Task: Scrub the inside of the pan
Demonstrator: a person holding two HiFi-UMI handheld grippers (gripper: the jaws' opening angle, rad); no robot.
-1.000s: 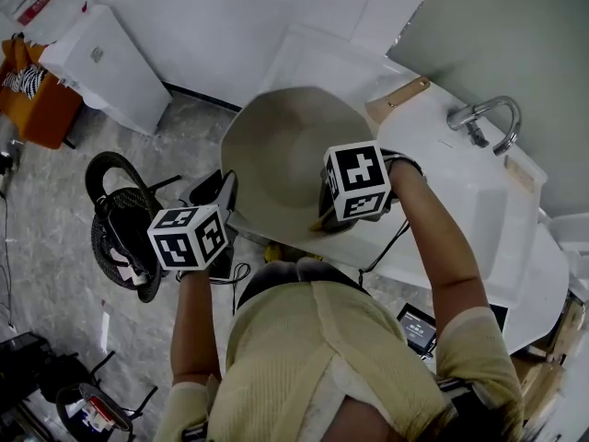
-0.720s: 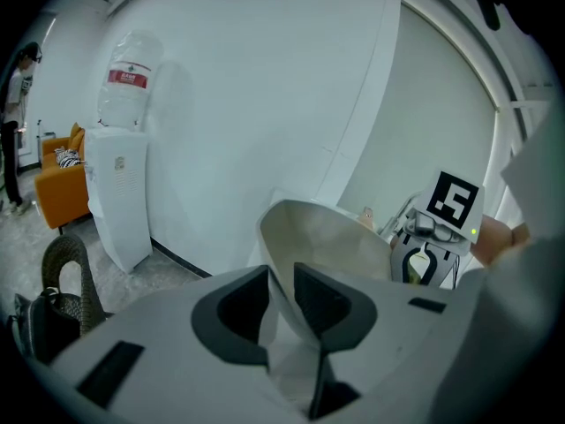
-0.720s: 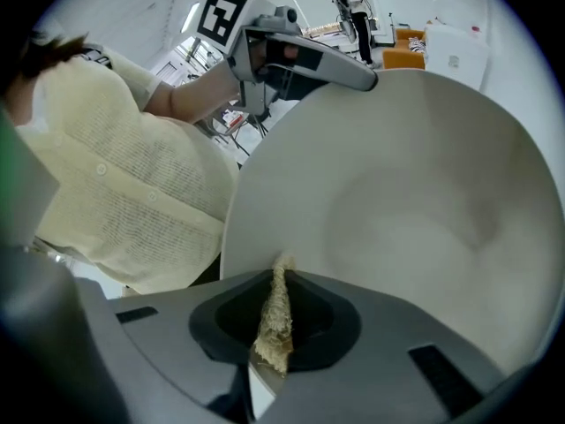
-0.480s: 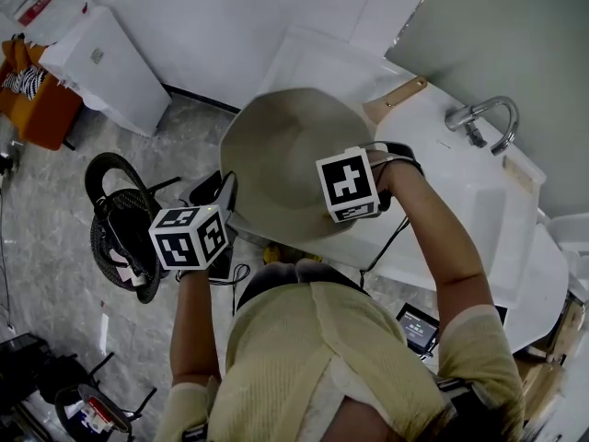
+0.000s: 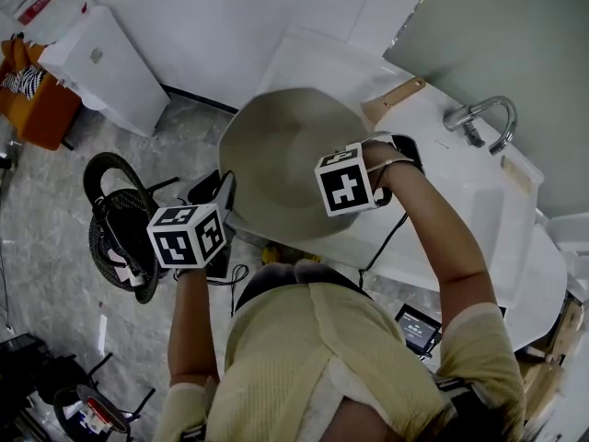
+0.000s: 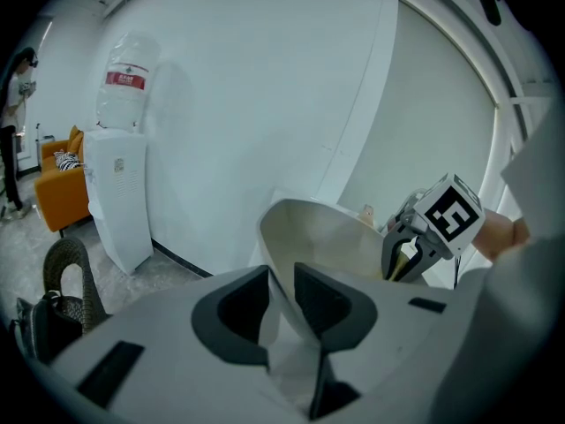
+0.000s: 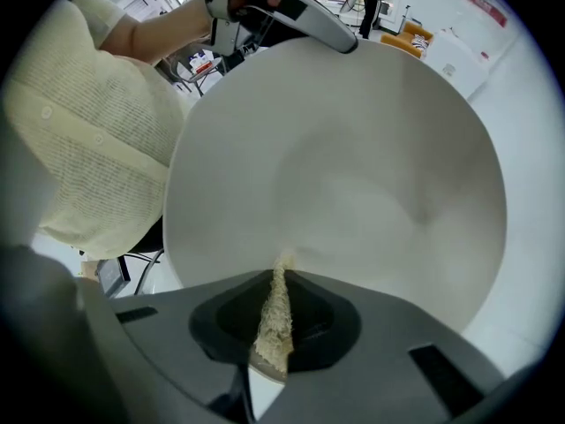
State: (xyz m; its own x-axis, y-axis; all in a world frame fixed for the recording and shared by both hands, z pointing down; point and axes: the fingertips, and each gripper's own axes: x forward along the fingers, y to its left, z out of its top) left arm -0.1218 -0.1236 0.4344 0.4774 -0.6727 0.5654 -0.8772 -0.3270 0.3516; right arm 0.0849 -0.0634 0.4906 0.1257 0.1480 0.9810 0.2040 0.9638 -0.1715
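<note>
The pan (image 5: 276, 155) is held off the sink's (image 5: 479, 210) left end, between the sink and the person, and does not appear to rest on it. The left gripper (image 6: 281, 294) has its jaws clamped across the thin rim on the side farthest from the sink, one jaw inside the bowl and one outside. That grip probably serves as the handle, steadying the pan and tipping it so the other tool can reach in. The right gripper (image 7: 281, 276) comes in from the sink side and points steeply down into the bowl. Its jaws are closed on a pad (image 7: 269, 334), a thin yellowish scrubbing piece seen edge-on, whose free tip meets the pale inner wall. Holding the pad pinched and upright lets its edge be pressed and dragged over the surface, so scrubbing seems to be under way. The inside looks clean and even wherever it shows. The pan is tilted, not flat: its open side faces up and towards the sink, where the right gripper enters, and its underside faces away. It is round, so the bowl alone gives no long axis. A wooden piece (image 5: 398, 95) lies just past the rim near the sink's back corner. If that is the handle, which I cannot tell, the long axis runs from the left gripper across the bowl to it.
</note>
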